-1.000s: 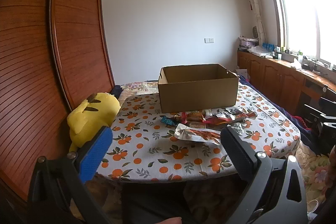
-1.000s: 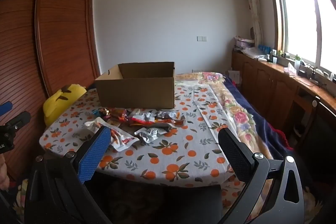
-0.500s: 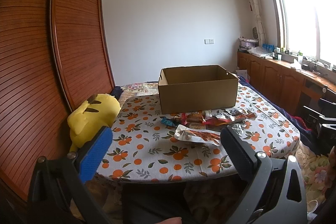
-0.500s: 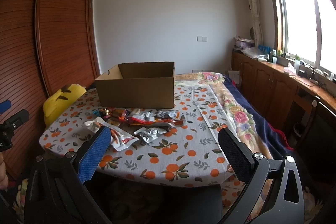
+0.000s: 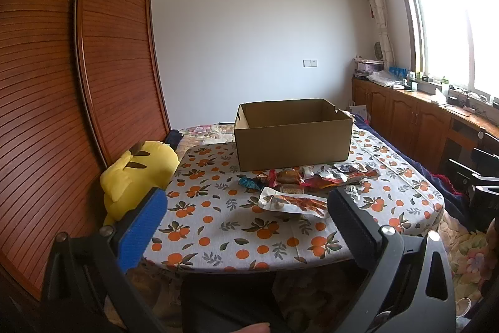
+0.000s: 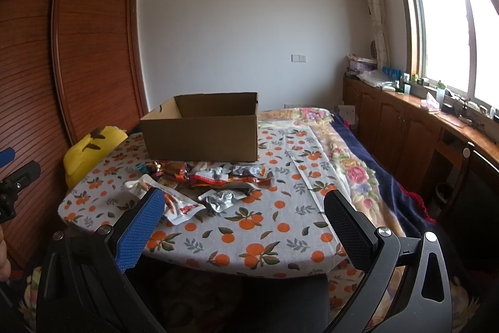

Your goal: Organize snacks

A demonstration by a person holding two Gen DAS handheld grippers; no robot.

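An open cardboard box [image 5: 291,134] stands at the back of a table with an orange-print cloth [image 5: 218,217]; it also shows in the right wrist view [image 6: 202,131]. Several snack packets [image 5: 308,177] lie in a loose pile in front of the box, seen also in the right wrist view [image 6: 215,177]. A white packet with red print [image 5: 293,203] lies nearest. A silver packet [image 6: 220,198] lies at the pile's front. My left gripper [image 5: 246,223] is open and empty, held before the table's near edge. My right gripper [image 6: 243,223] is open and empty, also short of the table.
A yellow plush toy [image 5: 137,173] sits at the table's left edge against a wooden slatted wardrobe [image 5: 62,99]. A bed with a floral blanket [image 6: 352,164] lies right of the table. Wooden cabinets [image 6: 405,127] run under the window on the right.
Both grippers have stayed nearly still; the left view has shifted very slightly. Nothing on the table has moved.
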